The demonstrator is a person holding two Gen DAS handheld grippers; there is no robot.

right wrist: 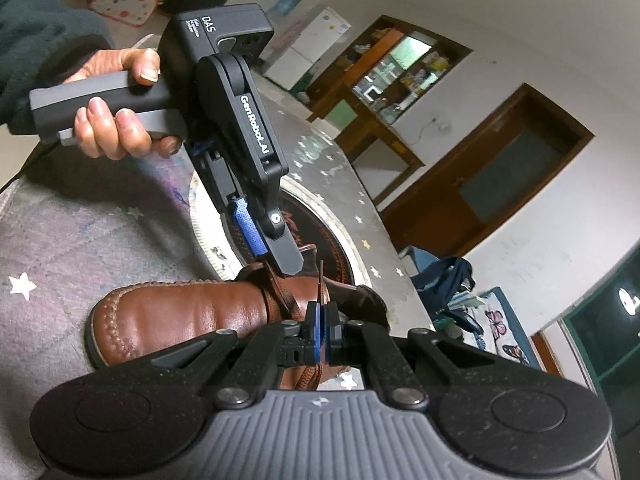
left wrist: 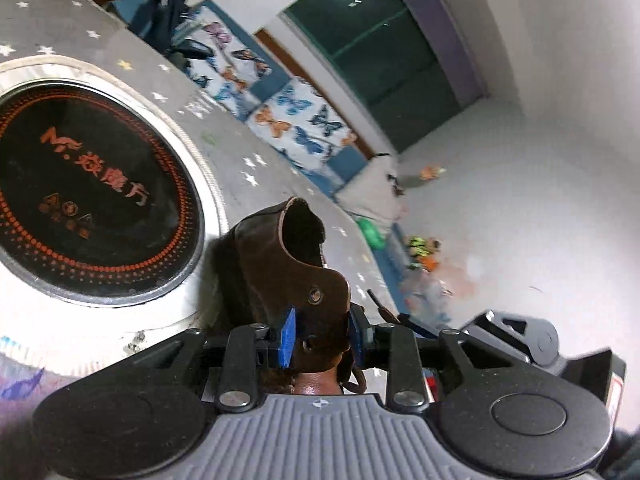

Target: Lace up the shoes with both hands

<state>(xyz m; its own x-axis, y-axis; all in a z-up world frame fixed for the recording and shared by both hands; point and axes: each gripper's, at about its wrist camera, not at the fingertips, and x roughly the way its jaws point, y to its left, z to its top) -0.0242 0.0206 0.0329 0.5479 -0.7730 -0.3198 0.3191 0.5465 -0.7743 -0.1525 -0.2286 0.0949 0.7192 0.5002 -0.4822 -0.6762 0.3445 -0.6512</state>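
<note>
We are gripping the shoe on the counter: left gripper fingers pinching its eyelet flap, right gripper fingers pinching the lace. Next we're likely threading that tip through an eyelet.

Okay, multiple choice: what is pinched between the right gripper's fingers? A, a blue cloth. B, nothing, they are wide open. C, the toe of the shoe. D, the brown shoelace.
D: in the right wrist view the right gripper has its blue pads shut together on the brown shoelace, which sticks up above them over the brown shoe.
</note>
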